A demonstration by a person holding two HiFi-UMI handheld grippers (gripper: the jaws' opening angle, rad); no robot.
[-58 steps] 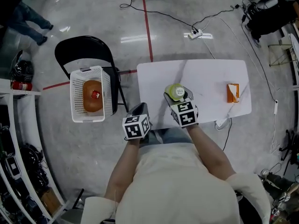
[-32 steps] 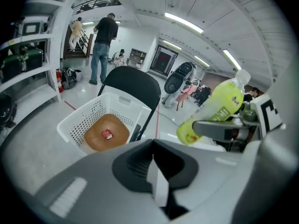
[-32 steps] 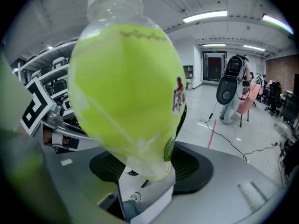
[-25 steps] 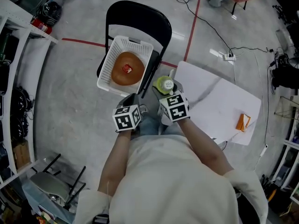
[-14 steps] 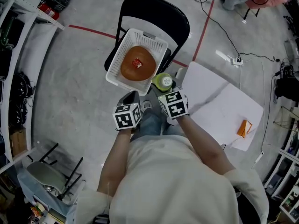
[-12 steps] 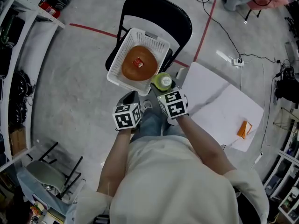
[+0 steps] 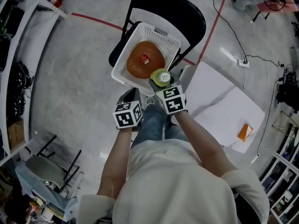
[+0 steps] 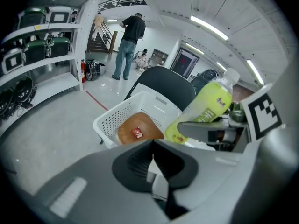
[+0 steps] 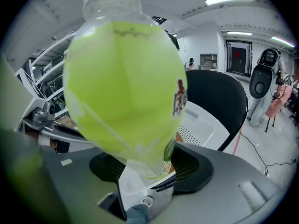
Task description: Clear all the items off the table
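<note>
**Green bottle at the basket's near edge, not yet let go**

Bottle [image 7: 162,77] of yellow-green drink is clamped in the right gripper [image 7: 164,85]. The jaws stand wide around its lower body, with the cap end sticking out past them. In the head view it hangs over the near rim of the white basket [image 7: 122,62], which sits on a black folding chair [image 7: 187,13]. Can't be sure from that angle whether it is fully inside the rim or still over the edge.

A round orange-brown packaged item [image 7: 142,64] already fills most of the basket floor. The left gripper [image 7: 132,97] has its jaws together with nothing in them, low and just beside the basket's near corner.

The white table [image 7: 219,104] is off to the right, with an orange carton [image 7: 243,132] still on it, so the task is probably about halfway.

Risks:
- Letting go too soon, so the bottle clips the rim and drops to the floor.
- The bottle lands on the domed item and rolls out.
- The grip is low on a smooth, rounded bottle, so a tilt may let it slip.
- A bump from either gripper could shove the light basket on the seat.
</note>
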